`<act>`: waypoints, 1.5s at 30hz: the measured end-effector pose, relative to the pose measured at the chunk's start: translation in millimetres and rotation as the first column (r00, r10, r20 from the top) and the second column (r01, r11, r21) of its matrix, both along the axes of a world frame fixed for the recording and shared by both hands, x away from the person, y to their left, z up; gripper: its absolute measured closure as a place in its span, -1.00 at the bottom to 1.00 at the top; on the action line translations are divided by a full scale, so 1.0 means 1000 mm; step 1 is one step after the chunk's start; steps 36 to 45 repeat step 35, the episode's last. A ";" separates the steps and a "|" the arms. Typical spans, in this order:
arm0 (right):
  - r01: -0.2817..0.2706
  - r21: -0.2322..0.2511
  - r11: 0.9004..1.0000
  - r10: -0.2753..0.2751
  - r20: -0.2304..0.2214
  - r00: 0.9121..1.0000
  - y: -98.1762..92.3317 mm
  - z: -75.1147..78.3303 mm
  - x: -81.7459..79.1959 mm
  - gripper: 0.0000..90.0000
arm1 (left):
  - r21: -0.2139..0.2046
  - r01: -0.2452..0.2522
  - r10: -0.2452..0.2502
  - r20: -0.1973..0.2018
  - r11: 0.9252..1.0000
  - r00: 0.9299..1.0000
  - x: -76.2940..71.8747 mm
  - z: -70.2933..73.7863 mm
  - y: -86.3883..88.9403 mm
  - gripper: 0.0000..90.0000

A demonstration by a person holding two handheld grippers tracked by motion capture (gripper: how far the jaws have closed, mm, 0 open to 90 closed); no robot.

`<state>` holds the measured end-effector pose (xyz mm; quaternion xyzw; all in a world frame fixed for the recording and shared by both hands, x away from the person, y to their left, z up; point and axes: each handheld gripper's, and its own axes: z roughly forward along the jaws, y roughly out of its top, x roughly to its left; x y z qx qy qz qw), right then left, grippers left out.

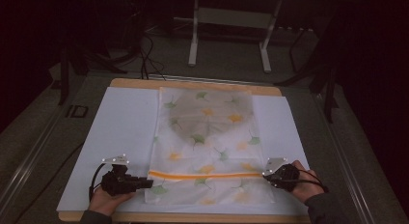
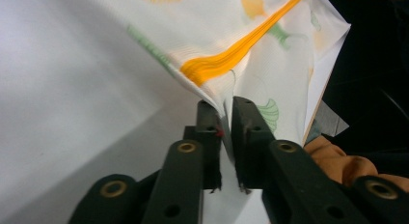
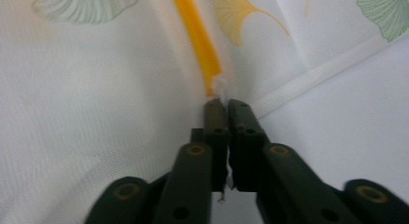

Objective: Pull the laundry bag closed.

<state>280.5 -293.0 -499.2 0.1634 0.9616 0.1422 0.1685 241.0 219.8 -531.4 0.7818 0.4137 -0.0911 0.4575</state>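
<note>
- A sheer white mesh bag [image 1: 207,142] printed with green and yellow ginkgo leaves lies flat along the middle of the tabletop [image 1: 193,84], on a white sheet [image 1: 120,137] that covers most of it; the bag runs from near the far edge almost to the near edge.
- An orange zip band [image 1: 205,175] crosses the bag from side to side, close to the near edge of the tabletop.
- The left hand-held gripper [image 1: 148,183] sits at the bag's left side near the near-left corner of the tabletop, lying level and pointing inward.
- In the left gripper view its jaws stand narrow, with a raised fold of the bag's edge [image 2: 225,105] pinched between them just beside the end of the orange band [image 2: 226,60].
- The right hand-held gripper [image 1: 266,174] sits at the right end of the zip band, toward the near-right corner of the tabletop.
- In the right gripper view its jaws are nearly together, clamped on a small white tuft [image 3: 221,89] at the very end of the orange band [image 3: 197,35].
- The fabric between the two grippers looks drawn straight along the band.
</note>
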 end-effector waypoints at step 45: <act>0.438 0.469 0.767 -0.472 -0.050 0.880 -0.042 -0.024 0.010 -0.10 | 0.314 -0.422 0.308 0.353 0.850 0.884 -0.003 0.003 0.016 0.37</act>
